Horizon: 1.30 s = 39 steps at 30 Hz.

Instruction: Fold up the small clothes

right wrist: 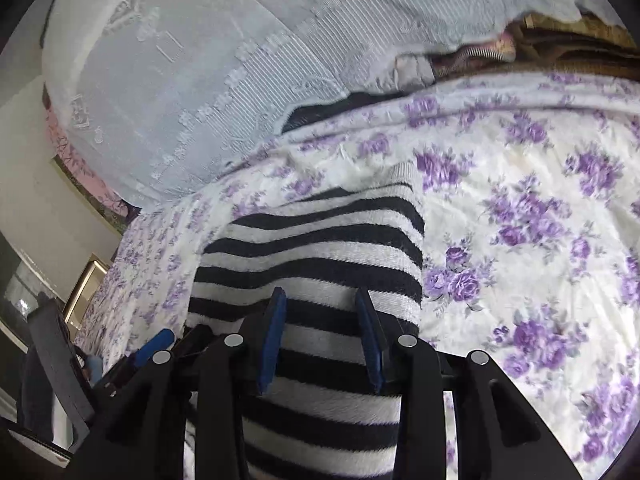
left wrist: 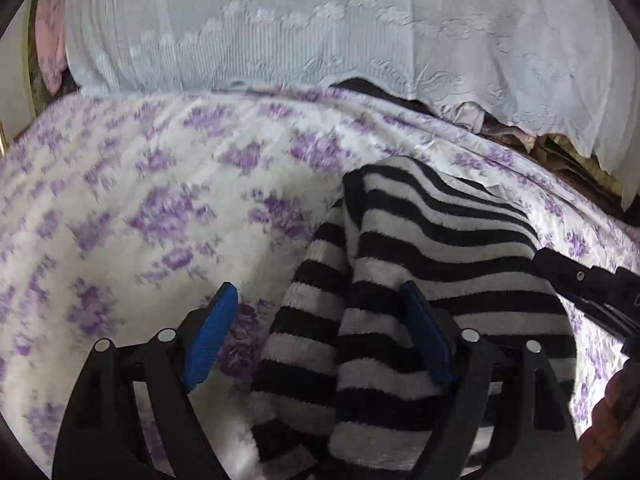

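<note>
A black-and-white striped fuzzy garment [left wrist: 420, 240] lies on the bed, partly folded, with a sleeve running toward the camera in the left wrist view. My left gripper [left wrist: 320, 292] is open, its blue pads either side of that sleeve and the body's edge. The right gripper's black body [left wrist: 592, 288] shows at the right edge of that view. In the right wrist view the same garment [right wrist: 320, 240] fills the middle. My right gripper [right wrist: 320, 294] is open just above it, pads apart over the stripes. The left gripper's blue pad [right wrist: 154, 346] shows at lower left.
The bed is covered by a white spread with purple flowers [left wrist: 160, 200] [right wrist: 520, 200]. A pale lace cloth [left wrist: 280, 32] [right wrist: 180, 80] covers pillows at the head. Dark and brown folded fabrics [right wrist: 560, 52] lie beside it. A wall and gold frame [right wrist: 86, 284] are at left.
</note>
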Available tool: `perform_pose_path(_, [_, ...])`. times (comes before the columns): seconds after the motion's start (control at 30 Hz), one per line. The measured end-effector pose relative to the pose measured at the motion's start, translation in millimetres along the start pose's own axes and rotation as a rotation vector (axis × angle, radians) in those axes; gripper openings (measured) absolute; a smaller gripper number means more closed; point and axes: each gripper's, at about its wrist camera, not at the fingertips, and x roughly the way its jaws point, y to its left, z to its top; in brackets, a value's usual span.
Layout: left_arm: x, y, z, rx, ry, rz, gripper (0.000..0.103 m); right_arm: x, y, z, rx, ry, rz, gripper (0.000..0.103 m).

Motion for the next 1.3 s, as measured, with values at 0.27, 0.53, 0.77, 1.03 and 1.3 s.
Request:
perform_pose_path(0.27, [20, 12, 5, -0.062, 0.031, -0.027, 0.097, 27, -9, 10, 0.003, 0.039, 0.043, 0.037])
perform_pose_path(0.53, [-19, 28, 2, -0.147, -0.009, -0.094, 0.09, -15, 2, -14, -0.11, -0.081, 0.009, 0.038])
perform_pose_path(0.77, [-54, 23, -10, -0.076, -0.046, -0.101, 0.089, -59, 26, -54, -0.216, -0.095, 0.022, 0.039])
perform_pose_path(1.03, [-30, 32, -41, -0.072, 0.038, -0.057, 0.097, -54, 21, -82, -0.257, -0.032, -0.1, 0.051])
perform_pose_path(1.3, [-66, 32, -8, -0.097, -0.055, -0.15, 0.093, -73, 5, -50, -0.1, -0.083, 0.091, 0.043])
